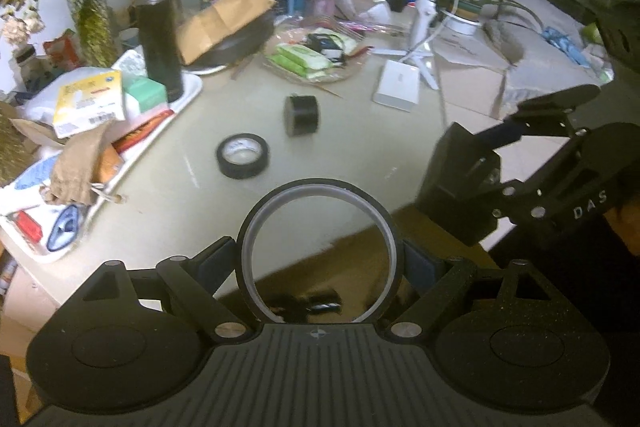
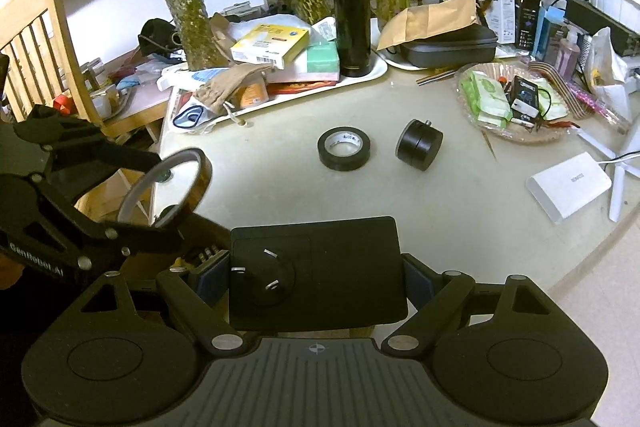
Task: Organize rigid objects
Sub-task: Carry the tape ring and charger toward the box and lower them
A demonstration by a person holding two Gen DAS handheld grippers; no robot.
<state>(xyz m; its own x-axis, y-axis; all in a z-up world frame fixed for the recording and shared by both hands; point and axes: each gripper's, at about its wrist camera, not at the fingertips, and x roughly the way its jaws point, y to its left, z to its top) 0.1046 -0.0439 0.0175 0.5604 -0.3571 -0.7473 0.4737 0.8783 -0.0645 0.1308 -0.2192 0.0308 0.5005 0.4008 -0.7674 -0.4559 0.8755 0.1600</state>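
The left gripper [image 1: 320,259] clamps a large thin tape ring [image 1: 318,215] across its width, off the near edge of the table [image 1: 360,155]; the right gripper [image 2: 318,271] grips a black plug adapter [image 2: 316,267] by its flat sides. On the table, beyond the ring, lie a black tape roll [image 1: 243,155] and, past it, a black cylinder [image 1: 301,115]. All look stiff and light; the cylinder may roll, so take it across its ends.

1. Open tabletop [image 2: 460,211] ahead, broken only by black tape roll [image 2: 344,149] and black cylinder [image 2: 419,149].
2. Hemmed left by cluttered tray [image 2: 376,71], right by basket [image 2: 476,123] and white box [image 2: 570,185].
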